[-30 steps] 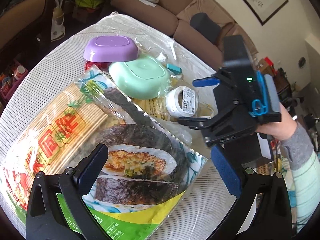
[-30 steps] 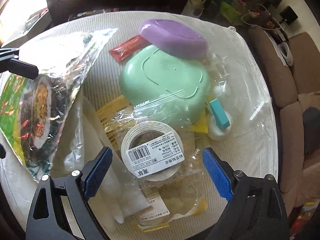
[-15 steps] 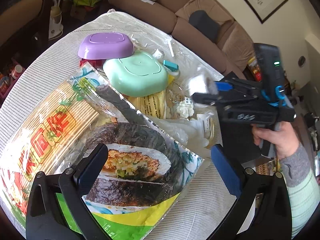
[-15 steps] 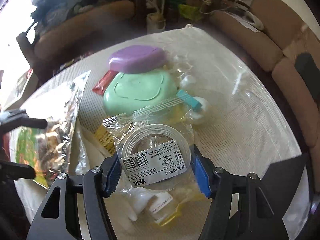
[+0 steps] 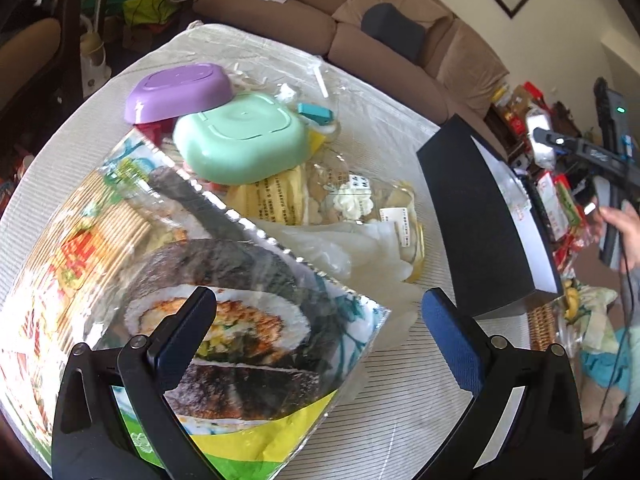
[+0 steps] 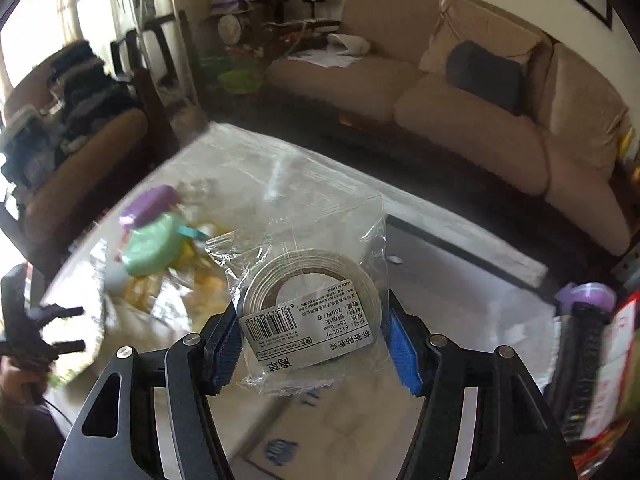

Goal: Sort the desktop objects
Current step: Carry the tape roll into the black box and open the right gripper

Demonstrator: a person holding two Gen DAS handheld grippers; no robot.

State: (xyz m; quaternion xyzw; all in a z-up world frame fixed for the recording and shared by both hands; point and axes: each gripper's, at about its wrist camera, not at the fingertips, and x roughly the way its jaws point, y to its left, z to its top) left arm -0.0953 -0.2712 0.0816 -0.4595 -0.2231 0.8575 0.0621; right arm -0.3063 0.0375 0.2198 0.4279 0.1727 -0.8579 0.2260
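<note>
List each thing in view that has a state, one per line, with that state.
right gripper: shut on the bagged label roll, held above the table
bagged label roll: sealed in its clear bag
left gripper: open, holding nothing
mint green box: lid closed
purple box: lid closed, tilted
sushi mat package: sealed, lying on the table

Oval plastic lid (image 5: 179,92): lilac
Rounded plastic box (image 5: 240,136): mint green
Foil sushi-mat packet (image 5: 168,276): green, yellow, sushi print
Bagged tape roll (image 6: 312,304): white, barcode label
Counter (image 5: 400,432): white, fine grey stripes
</note>
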